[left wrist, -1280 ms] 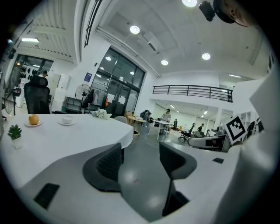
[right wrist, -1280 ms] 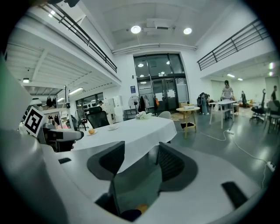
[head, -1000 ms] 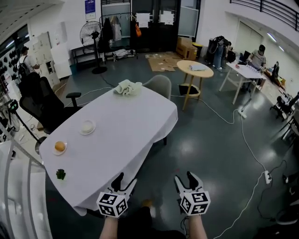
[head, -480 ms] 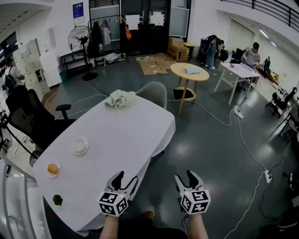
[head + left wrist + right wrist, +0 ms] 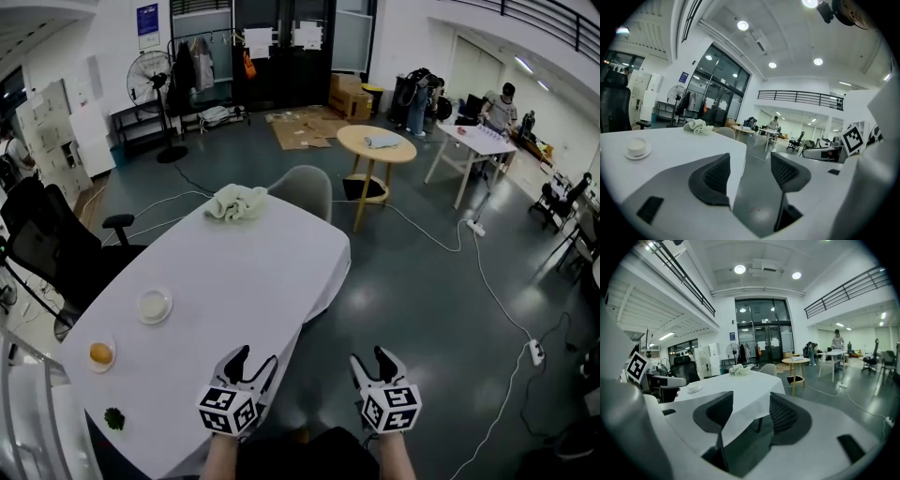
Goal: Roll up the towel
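at the left side of the surface (image 5: 253,272), which wears a white cloth, stand a small green thing (image 5: 113,418), a plate with an orange item (image 5: 101,354) and a white saucer (image 5: 154,306). at the far end of the surface lies the towel (image 5: 236,202), crumpled in a heap, with a grey chair (image 5: 302,192) just beside it. the towel is well apart from both grippers, so i judge the rolling is not yet begun.

the left gripper (image 5: 253,360) hovers at the near edge of the surface; its jaws stand wide apart and hold nothing. the right gripper (image 5: 372,358) hangs over the bare floor beside the surface, its jaws also apart, a little less wide, and empty.

what could go wrong: a reach along the surface from here would pass near the saucer and the plate, and a gripper could push them. on the way round the right side, a power strip (image 5: 535,352) with its cable lies on the floor and could catch a foot. at the towel, jaws that pinch too deep could also take the white cloth and drag it, with the dishes on it. and because the towel is in a heap, rolling it before it is spread flat would give a loose, uneven roll.
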Motion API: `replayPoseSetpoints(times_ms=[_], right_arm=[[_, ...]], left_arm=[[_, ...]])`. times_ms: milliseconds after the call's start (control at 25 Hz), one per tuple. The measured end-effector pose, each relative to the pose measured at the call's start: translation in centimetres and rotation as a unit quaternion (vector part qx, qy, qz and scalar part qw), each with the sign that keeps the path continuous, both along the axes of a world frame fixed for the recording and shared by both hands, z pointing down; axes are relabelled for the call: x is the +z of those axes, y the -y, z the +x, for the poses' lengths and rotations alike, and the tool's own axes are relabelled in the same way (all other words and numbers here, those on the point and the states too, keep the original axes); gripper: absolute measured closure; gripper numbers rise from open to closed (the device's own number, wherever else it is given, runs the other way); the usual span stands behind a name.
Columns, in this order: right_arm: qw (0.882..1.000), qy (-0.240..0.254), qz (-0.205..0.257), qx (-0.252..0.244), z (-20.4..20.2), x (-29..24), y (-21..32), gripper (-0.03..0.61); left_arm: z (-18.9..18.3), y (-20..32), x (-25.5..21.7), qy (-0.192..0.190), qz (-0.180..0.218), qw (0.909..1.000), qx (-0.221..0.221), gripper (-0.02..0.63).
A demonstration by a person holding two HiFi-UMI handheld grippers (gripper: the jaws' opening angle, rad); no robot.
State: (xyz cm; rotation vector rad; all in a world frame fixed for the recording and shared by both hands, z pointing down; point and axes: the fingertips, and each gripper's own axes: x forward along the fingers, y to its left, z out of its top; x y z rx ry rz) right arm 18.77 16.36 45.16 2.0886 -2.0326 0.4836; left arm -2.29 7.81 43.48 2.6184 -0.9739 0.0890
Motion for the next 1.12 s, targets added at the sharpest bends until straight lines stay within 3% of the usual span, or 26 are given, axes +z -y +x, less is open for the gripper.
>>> replayPoseSetpoints(times_ms=[440,1120], right_arm=[[0.999,0.001,-0.02,-0.034,-0.7,1.0,3.3,0.322],[0.992,-0.019,-0.013,-0.128,4.7,-1.2,20.1,0.321]], left_arm=[[-0.7,1.9,1.5,0.001,-0.023,0.9994,-0.026,0.328],[3.6,15.2,0.1,-0.017,-0.017,0.9925,-0.12,0.328]])
